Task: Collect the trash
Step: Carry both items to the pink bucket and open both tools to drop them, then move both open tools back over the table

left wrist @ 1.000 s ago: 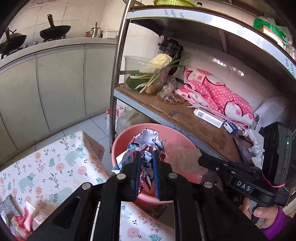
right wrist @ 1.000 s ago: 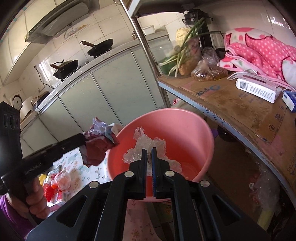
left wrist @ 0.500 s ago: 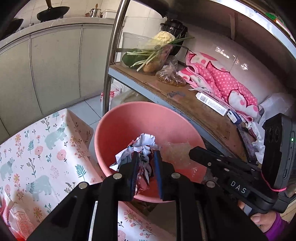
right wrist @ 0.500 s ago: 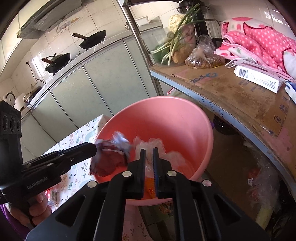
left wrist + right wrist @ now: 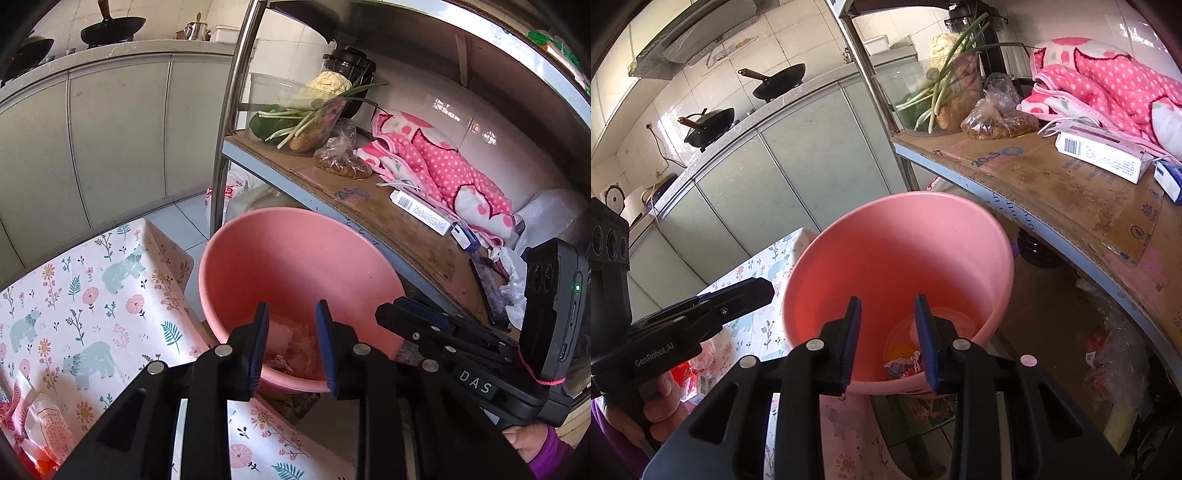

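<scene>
A pink bucket stands on the floor between the table and the metal shelf; it also shows in the right wrist view. Crumpled wrappers and clear plastic lie at its bottom, seen in the left wrist view too. My left gripper is open and empty over the bucket's near rim. My right gripper is open and empty over the same rim, beside the left one. More wrappers lie on the table at lower left.
A table with a floral cloth is left of the bucket. A metal shelf on the right holds vegetables, a pink dotted cloth, a white box and bags. Grey cabinets with woks on the counter stand behind.
Both grippers have opened. The crumpled wrapper from the left gripper and the clear plastic from the right gripper have dropped into the bucket.
</scene>
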Available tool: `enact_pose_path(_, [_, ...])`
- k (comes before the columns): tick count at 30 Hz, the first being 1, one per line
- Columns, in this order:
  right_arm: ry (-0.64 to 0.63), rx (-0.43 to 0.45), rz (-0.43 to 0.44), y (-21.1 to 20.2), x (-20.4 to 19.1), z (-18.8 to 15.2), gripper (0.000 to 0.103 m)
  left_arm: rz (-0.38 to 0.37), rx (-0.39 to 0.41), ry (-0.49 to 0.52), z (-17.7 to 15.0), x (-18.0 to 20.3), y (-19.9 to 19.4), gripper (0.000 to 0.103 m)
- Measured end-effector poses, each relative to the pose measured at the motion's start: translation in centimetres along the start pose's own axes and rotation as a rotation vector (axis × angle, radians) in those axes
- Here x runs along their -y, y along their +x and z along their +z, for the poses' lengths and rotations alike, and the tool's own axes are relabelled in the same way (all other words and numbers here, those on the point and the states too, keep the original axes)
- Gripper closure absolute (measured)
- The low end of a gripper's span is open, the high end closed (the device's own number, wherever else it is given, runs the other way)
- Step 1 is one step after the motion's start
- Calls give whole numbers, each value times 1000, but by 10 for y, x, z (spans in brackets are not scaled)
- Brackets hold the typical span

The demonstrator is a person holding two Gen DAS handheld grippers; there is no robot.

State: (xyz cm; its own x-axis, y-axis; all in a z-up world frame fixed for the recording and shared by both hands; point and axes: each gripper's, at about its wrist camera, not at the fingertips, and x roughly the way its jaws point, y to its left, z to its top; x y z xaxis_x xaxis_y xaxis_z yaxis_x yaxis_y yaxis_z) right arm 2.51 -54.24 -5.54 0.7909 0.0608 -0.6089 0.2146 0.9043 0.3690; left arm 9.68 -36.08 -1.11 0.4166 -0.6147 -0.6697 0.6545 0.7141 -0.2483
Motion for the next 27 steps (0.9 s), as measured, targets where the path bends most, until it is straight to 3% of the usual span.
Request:
enact_pose_path(12, [-69, -27, 48, -12, -35, -10, 70, 42, 72, 20, -7, -7, -49, 78])
enact_pose_path(14, [-81, -36, 66, -12, -44, -13, 60, 51, 82, 13, -9, -12, -58, 78])
enact_pose_path(27, [-182, -118, 179, -4, -107, -34, 59, 153, 98, -62, -36, -67, -116, 78])
